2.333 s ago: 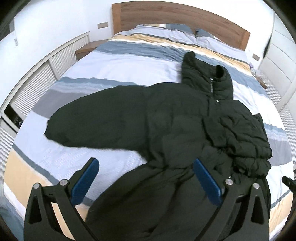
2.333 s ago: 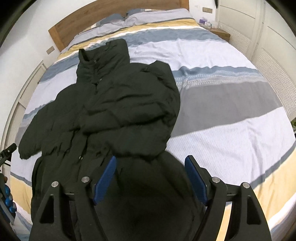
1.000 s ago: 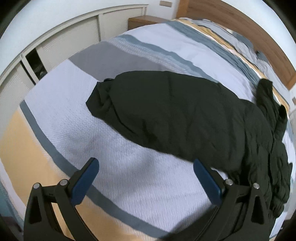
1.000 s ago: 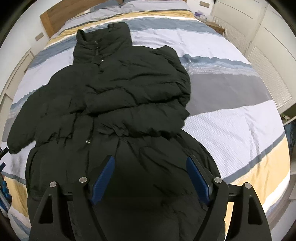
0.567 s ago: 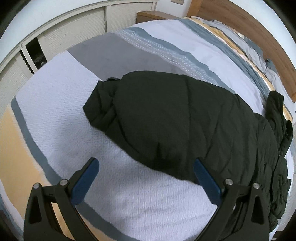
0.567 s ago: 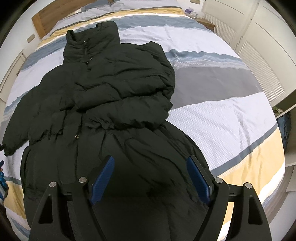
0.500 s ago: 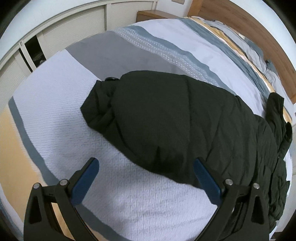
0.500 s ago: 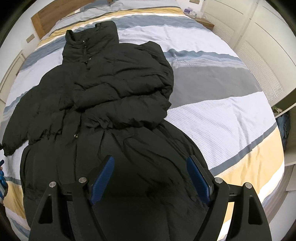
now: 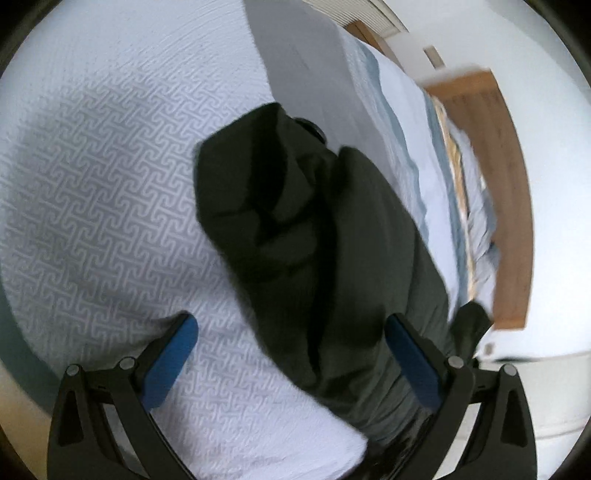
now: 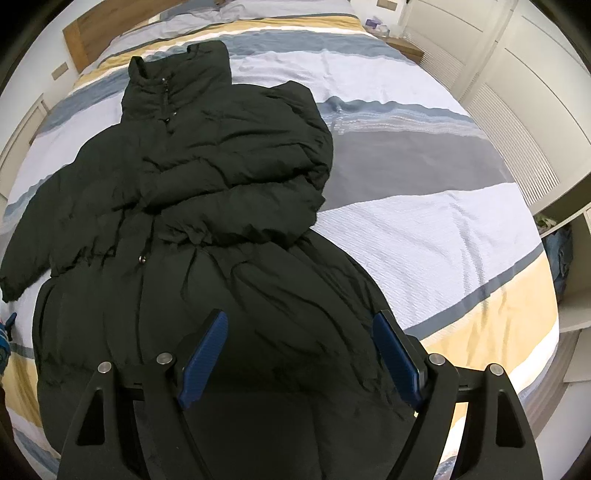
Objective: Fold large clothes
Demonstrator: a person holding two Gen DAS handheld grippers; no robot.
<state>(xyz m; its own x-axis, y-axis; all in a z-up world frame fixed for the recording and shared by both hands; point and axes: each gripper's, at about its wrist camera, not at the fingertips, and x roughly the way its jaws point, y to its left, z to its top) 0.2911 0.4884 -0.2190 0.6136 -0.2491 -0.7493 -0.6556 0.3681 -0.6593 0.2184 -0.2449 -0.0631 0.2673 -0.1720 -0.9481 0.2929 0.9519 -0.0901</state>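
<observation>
A long black puffer coat (image 10: 207, 206) lies face up on the striped bed (image 10: 424, 229), collar toward the headboard. One sleeve is folded across the chest; the other sleeve (image 10: 33, 240) stretches out to the left. In the left wrist view that outstretched sleeve (image 9: 314, 240) fills the middle, its cuff (image 9: 255, 173) just beyond the fingertips. My left gripper (image 9: 288, 332) is open and empty, low over the sleeve near the cuff. My right gripper (image 10: 299, 332) is open and empty above the coat's lower skirt.
A wooden headboard (image 10: 96, 29) and pillows are at the far end of the bed. White louvred wardrobe doors (image 10: 517, 122) run along the right side, with an open shelf unit (image 10: 561, 236) beyond. A bedside table (image 10: 402, 48) stands at the far right.
My left gripper has dropped down and moved close to the outstretched sleeve's cuff, turning as it went. My right gripper has held almost still over the coat's skirt.
</observation>
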